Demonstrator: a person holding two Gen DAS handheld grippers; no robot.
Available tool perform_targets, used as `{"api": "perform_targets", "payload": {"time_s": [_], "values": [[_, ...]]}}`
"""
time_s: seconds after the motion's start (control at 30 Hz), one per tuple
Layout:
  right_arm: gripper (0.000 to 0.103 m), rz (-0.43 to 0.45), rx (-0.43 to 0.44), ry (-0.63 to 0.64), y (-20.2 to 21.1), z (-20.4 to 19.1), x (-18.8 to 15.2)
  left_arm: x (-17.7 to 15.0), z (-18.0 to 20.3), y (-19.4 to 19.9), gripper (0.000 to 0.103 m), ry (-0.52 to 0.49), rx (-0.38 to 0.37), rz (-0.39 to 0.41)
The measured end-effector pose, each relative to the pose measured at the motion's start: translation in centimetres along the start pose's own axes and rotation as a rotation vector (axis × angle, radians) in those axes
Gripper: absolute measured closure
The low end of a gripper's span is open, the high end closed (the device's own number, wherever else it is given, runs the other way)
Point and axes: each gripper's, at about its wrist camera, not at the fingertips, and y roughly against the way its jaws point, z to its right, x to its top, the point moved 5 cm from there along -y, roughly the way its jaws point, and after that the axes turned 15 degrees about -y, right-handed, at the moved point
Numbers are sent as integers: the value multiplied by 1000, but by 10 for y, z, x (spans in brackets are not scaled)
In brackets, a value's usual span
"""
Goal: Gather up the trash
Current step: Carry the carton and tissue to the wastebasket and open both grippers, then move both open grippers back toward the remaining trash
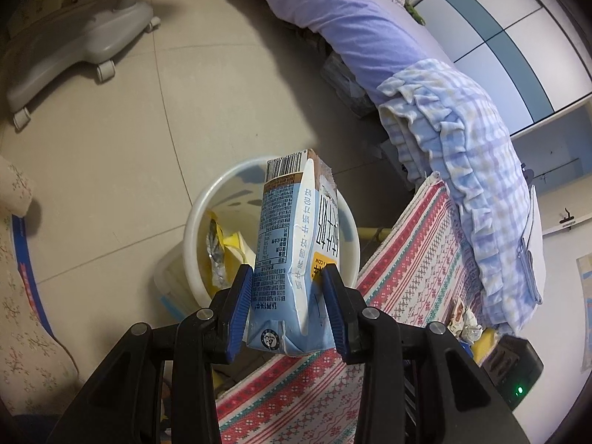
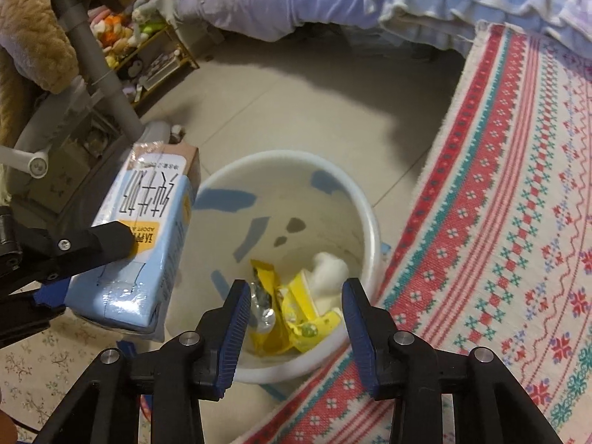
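Observation:
My left gripper point(image 1: 288, 275) is shut on a light blue milk carton point(image 1: 292, 244) and holds it above the white trash bin point(image 1: 207, 199). In the right wrist view the carton point(image 2: 144, 244) hangs at the left, beside the bin's rim point(image 2: 366, 218), with the left gripper's finger point(image 2: 111, 242) pressed on its side. My right gripper point(image 2: 292, 288) is open and empty, above the bin's near side. Inside the bin lie yellow wrappers point(image 2: 296, 314), a foil wrapper point(image 2: 261, 303) and a white wad point(image 2: 327, 268).
A red and teal patterned cloth point(image 2: 499, 222) covers a surface right of the bin. A bed with purple bedding point(image 1: 355, 26) and a blue checked blanket point(image 1: 462, 170) lies beyond. A grey wheeled base point(image 1: 74, 48) stands on the tiled floor at far left. A black device point(image 1: 518, 370) sits at lower right.

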Motion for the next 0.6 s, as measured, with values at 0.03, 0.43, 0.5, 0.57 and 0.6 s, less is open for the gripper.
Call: {"api": "perform_targets", "payload": {"time_s": [0.03,0.43,0.5,0.57,0.6], "values": [[57,3,1,-6,4,4,-1,0,1,-1,62,5,2,-3],[57,69,27,-63,55,36,-2,-2,4,0,43,47,9,13],[57,75,28,-71,62,42,-4,-2,9,3,43,36,16,24],[57,81,23,-76,70,49,-6,-2,15,7,43,26,28,39],[57,85,15,-74,75,53,-6,-3,18,9,43,22,29,44]]}}
